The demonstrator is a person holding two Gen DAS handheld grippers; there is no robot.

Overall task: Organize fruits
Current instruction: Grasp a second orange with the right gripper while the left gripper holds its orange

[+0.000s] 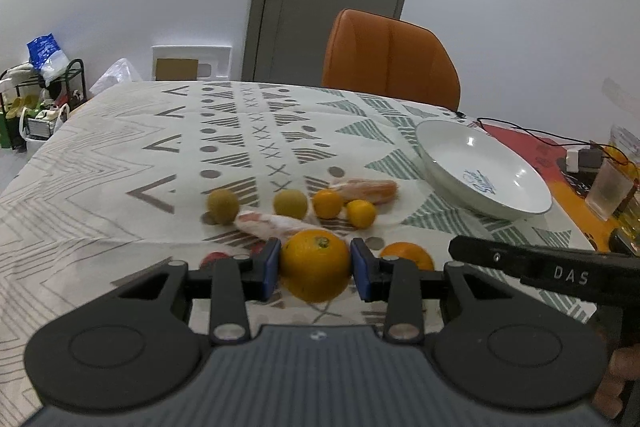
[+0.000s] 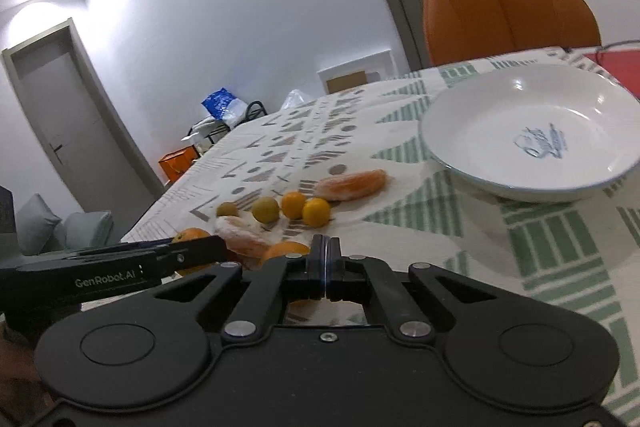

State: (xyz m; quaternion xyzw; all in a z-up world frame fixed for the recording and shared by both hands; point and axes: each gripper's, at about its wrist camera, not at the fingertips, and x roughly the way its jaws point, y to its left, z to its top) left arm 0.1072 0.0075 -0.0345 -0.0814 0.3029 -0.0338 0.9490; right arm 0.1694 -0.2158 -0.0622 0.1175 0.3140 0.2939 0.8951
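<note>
Left gripper (image 1: 315, 269) clamped on a large round orange (image 1: 315, 265); right gripper (image 2: 327, 267) jaws together, nothing between them.

The orange sits between the blue pads above the patterned-cloth worktop (image 1: 100, 163). The shallow white ceramic plate (image 2: 472, 131) lies empty near the far right worktop edge, well apart from the loose small fruit cluster (image 1: 326, 205); bare cloth lies between them.

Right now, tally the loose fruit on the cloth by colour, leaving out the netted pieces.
Large orange: 2, one between the left tongs, one beside it
Small orange-yellow: 2
Green-brown: 2
Red, partly hidden: 1
Total: 7
</note>
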